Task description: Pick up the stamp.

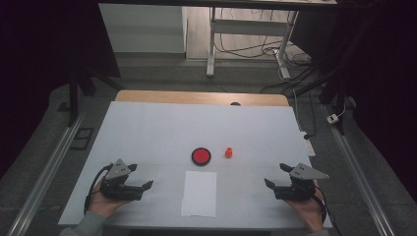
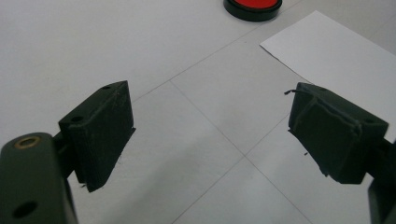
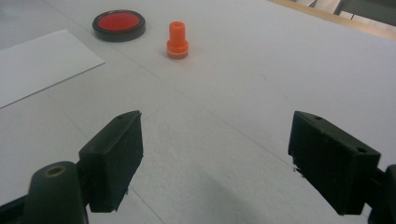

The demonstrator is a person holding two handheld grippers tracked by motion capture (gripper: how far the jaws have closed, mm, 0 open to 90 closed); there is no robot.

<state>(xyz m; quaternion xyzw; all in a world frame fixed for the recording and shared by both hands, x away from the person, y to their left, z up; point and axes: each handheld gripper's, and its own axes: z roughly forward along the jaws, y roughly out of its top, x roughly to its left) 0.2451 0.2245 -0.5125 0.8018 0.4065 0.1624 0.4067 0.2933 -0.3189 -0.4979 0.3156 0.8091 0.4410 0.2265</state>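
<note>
Scene: a person's two hands rest at the near edge of a white surface (image 1: 147, 132), each holding one tool, with three small things laid out between them.
Stamp: one small orange stamp (image 1: 228, 152) stands upright near the middle of the surface, its long axis vertical, narrow knob on top, wider base down.
Stamp, position: just right of the ink pad, apart from it, and beyond the far right corner of the paper; in the right gripper view it stands ahead and left of the jaws (image 3: 177, 41).
Ink pad: one round, flat ink pad (image 1: 201, 156), red face inside a black rim, lying open and face up; low and disc-shaped.
Paper: one white rectangular sheet of paper (image 1: 199, 193), flat, its long axis running from the near edge toward the ink pad.
Left tool: the left tool (image 1: 142, 186) has its jaws wide apart with nothing between them, pointing toward the paper; its pads are black, blocky and scuffed.
Right tool: the right tool (image 1: 277, 175) is likewise spread wide and empty, aimed left and away, toward the stamp.
Surface: matt white with thin seam lines crossing it; a wooden edge shows along the far side.
Count: two tools, one stamp, one ink pad, one sheet.
</note>
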